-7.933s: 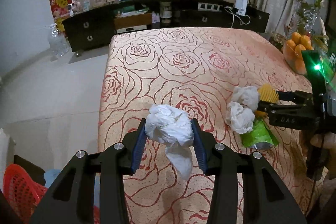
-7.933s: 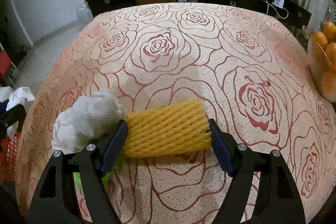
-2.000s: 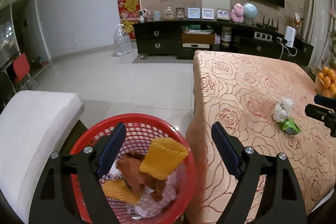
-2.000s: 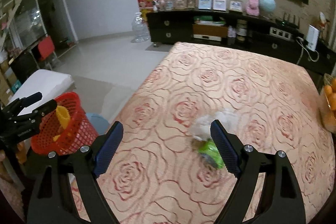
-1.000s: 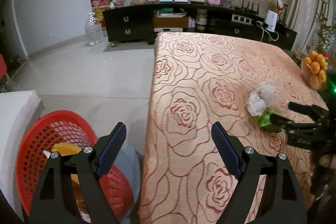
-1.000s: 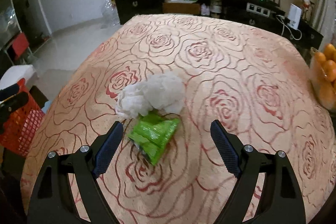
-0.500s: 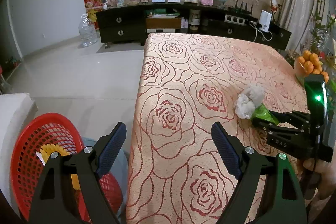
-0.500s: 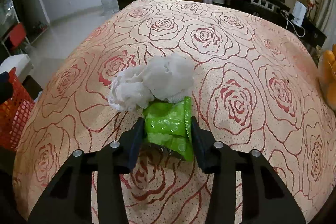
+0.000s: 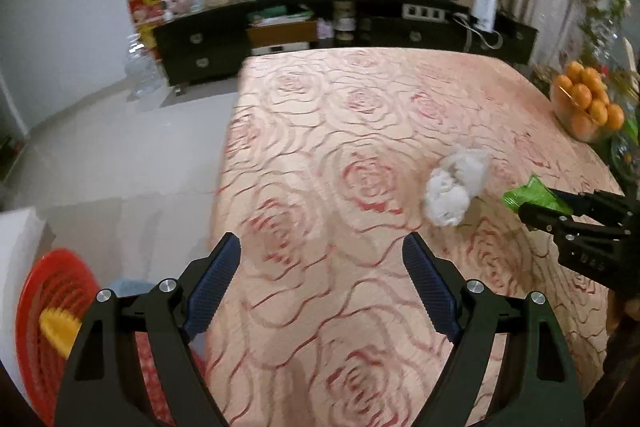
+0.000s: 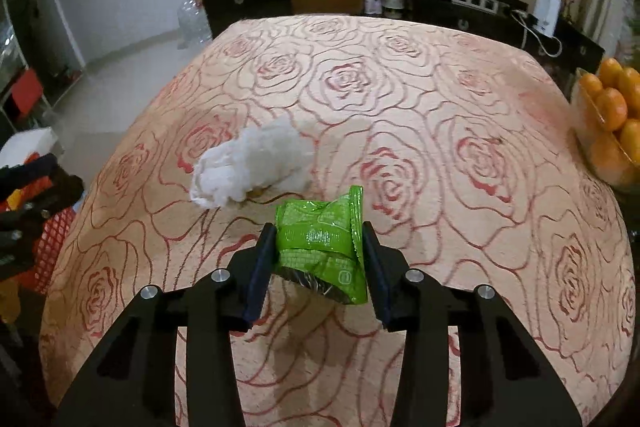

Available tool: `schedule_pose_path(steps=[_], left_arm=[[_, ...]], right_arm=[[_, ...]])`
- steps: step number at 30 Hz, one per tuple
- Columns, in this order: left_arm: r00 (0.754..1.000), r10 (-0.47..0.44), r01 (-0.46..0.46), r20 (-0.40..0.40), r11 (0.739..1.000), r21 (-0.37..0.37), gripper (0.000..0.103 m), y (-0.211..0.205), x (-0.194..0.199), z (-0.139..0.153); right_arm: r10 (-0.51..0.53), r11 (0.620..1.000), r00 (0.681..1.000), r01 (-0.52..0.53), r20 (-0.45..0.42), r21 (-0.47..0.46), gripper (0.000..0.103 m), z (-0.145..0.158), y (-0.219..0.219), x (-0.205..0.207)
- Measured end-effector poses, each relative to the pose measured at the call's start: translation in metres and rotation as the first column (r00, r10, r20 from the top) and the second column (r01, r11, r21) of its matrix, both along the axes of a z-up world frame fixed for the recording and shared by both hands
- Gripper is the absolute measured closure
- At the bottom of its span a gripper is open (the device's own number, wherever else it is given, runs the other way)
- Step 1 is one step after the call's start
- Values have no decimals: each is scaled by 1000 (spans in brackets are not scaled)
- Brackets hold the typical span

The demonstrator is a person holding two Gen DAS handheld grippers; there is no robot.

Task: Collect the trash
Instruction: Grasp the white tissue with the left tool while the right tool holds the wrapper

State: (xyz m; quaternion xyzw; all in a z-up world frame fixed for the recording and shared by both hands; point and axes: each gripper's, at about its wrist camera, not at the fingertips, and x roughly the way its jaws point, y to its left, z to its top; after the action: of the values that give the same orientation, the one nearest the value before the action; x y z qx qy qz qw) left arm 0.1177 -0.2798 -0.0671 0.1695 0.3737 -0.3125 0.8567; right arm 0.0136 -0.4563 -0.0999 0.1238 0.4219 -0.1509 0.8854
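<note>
The right gripper [image 10: 319,259] is clamped on the green snack wrapper [image 10: 322,243], held just above the counter [image 10: 420,155]. The left gripper [image 9: 322,281] stands wide and empty; the crumpled white tissue [image 9: 456,187] lies ahead of it, to its right. Carry the wrapper to the red basket [image 9: 48,331] at the left gripper's lower left with firm pressure, since the crinkled foil probably slips. Release only above the basket's rim.

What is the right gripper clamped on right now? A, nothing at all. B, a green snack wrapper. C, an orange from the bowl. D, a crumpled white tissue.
B: in the right wrist view the right gripper has both pads pressed against the green snack wrapper, while the white tissue lies apart on the tablecloth.
</note>
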Motion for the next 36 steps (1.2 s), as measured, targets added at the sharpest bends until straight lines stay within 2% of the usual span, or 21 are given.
schedule_pose_path(steps=[6, 13, 17, 22, 24, 27, 28, 31, 36], left_arm=[[994, -100, 100, -44, 995, -5, 23, -50, 11, -11], [972, -219, 220, -85, 976, 3, 23, -97, 12, -34], [964, -252, 254, -86, 967, 16, 23, -114, 9, -43], [964, -250, 251, -91, 968, -5, 24, -126, 10, -51], [963, -255, 255, -83, 967, -10, 33, -129, 9, -52], [958, -272, 271, -96, 962, -24, 54, -133, 7, -53], [956, -273, 272, -107, 962, -32, 63, -135, 7, -54], [958, -265, 261, -113, 964, -44, 67, -136, 5, -53], [962, -250, 244, -108, 967, -70, 68, -126, 0, -42]], right_arm=[[-46, 999, 999, 46, 20, 18, 62, 7, -15, -10], [-119, 993, 993, 119, 10, 28, 62, 8, -31, -24], [-145, 989, 989, 145, -4, 30, 62, 4, -36, -33], [-146, 989, 989, 147, -16, 36, 62, -2, -39, -38], [-145, 988, 989, 146, -16, 44, 62, -3, -40, -40], [-145, 988, 989, 146, -13, 46, 62, -3, -43, -44], [-145, 988, 989, 146, -12, 47, 62, -2, -43, -45], [-151, 987, 989, 151, -5, 50, 62, -1, -45, -48], [-151, 987, 988, 150, 22, 51, 62, 7, -45, -51]])
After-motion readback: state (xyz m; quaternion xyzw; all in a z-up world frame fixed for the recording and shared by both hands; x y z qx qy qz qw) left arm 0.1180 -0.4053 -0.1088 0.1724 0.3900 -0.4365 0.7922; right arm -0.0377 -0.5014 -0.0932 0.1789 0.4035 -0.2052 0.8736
